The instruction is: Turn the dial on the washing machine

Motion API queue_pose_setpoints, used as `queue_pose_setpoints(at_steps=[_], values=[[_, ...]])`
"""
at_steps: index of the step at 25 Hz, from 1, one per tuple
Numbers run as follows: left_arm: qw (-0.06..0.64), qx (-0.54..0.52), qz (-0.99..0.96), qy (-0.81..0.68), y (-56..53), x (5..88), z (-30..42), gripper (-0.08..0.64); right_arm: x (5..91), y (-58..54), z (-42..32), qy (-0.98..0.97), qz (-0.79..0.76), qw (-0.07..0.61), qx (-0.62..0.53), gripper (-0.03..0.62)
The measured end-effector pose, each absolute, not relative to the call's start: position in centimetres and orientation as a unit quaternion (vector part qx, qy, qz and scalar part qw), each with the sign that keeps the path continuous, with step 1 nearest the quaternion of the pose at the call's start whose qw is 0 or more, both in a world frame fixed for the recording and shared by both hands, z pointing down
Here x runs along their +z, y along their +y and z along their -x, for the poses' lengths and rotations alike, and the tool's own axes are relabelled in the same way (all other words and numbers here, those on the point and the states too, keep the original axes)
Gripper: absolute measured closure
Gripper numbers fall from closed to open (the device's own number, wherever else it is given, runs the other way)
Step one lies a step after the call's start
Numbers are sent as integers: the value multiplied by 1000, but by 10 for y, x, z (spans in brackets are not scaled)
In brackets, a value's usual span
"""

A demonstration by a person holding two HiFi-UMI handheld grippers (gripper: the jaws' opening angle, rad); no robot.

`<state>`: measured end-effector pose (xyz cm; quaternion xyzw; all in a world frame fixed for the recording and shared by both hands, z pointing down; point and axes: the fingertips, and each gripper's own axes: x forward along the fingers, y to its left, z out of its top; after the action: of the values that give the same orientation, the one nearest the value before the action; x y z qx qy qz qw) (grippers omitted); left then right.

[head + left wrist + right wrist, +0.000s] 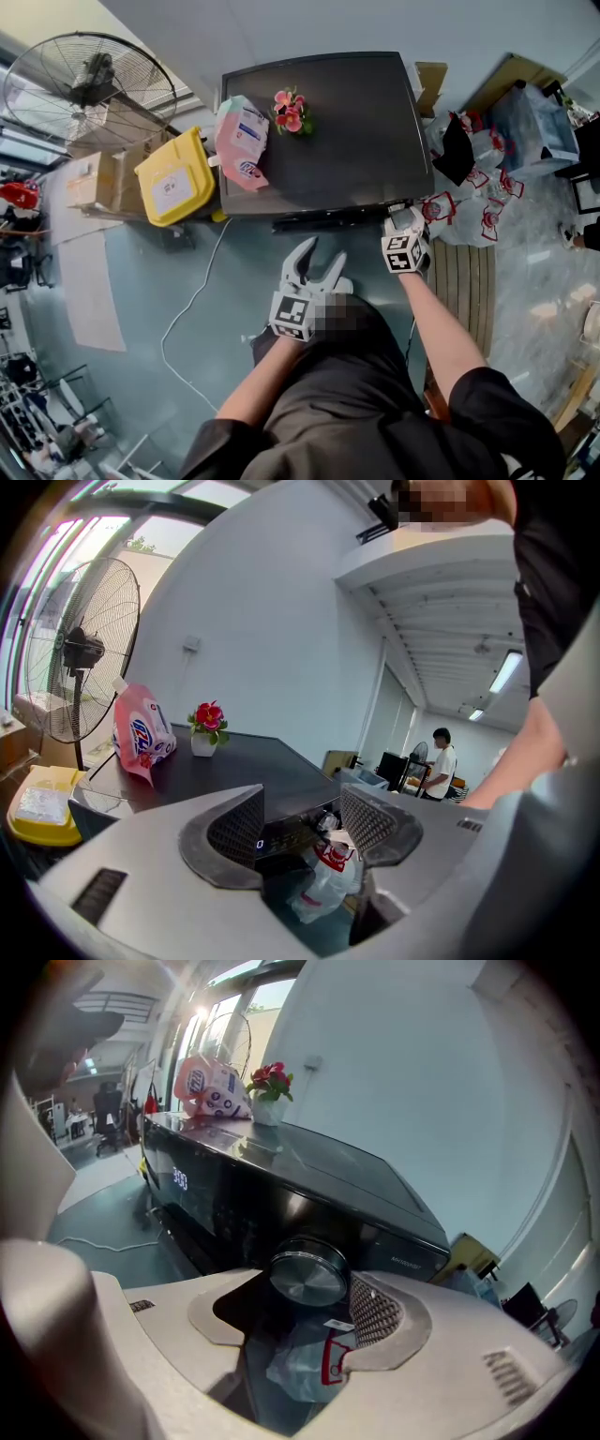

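Observation:
The black washing machine (323,131) stands ahead of me, with its control panel along the front edge. Its round silver dial (307,1277) sits at the right end of that panel. My right gripper (300,1312) is open, and the dial lies between its jaw tips, close to the right pad (375,1312) with a gap on the left side. In the head view the right gripper (401,217) is up against the panel's right end. My left gripper (322,258) hangs open in front of the machine, holding nothing; in its own view the left gripper (302,817) looks at the panel.
On the machine's top lie a pink detergent bag (242,141) and a small flower pot (291,111). A yellow bin (176,176), boxes (94,178) and a fan (89,84) stand to the left. Plastic bags (469,187) are piled at the right. A white cable (192,300) trails on the floor.

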<state>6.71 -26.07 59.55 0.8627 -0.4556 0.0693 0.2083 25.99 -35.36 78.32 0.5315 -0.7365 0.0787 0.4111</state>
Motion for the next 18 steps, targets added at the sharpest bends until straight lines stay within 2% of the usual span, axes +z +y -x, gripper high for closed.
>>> queue_pose_setpoints(at_steps=[9,12,18], values=[[208,67,-864,-454,-263,596,-64,327,781,-352,-262,-748,-527,391,99,344],[208,62,-864,-454,-264,593,-60,327,775,-345,-262,-756,-533,350,147,344],[208,50,-863,-457,-270,587,-43,327,728,-334,-252,-763,-552,222,252,344]])
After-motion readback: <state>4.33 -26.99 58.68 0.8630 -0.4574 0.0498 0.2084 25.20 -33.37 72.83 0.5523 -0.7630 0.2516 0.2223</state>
